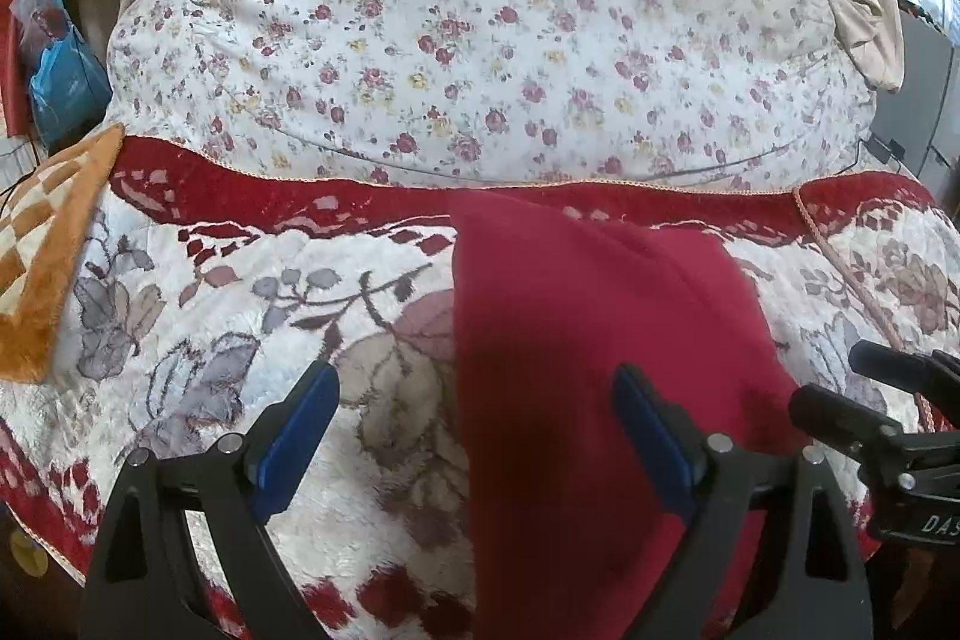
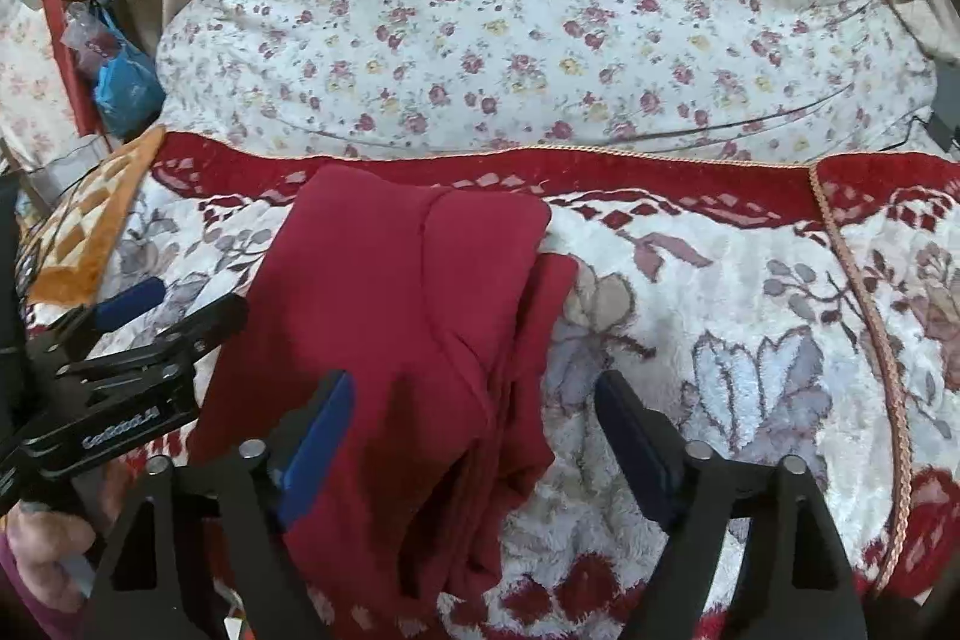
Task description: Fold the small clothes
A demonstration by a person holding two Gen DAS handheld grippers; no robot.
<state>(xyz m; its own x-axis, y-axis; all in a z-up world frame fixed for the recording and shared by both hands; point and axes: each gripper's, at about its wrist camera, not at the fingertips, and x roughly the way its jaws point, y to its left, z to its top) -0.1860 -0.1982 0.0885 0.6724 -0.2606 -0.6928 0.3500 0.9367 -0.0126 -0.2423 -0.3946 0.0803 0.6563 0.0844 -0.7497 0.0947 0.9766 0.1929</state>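
A: Both grippers wide apart, holding nothing: left gripper (image 1: pixel 474 421), right gripper (image 2: pixel 474 430).
B: Red garment (image 2: pixel 396 316)?
A: Already folded narrow, lying on plush blanket (image 2: pixel 720 292), centre-left. Next probably pinch near edge, fold toward far.

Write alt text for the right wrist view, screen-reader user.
A dark red garment, folded lengthwise, lies on a plush floral blanket, with the open right tool just above its near end, holding nothing. The left tool enters from the left edge; a flower-print duvet fills the background.
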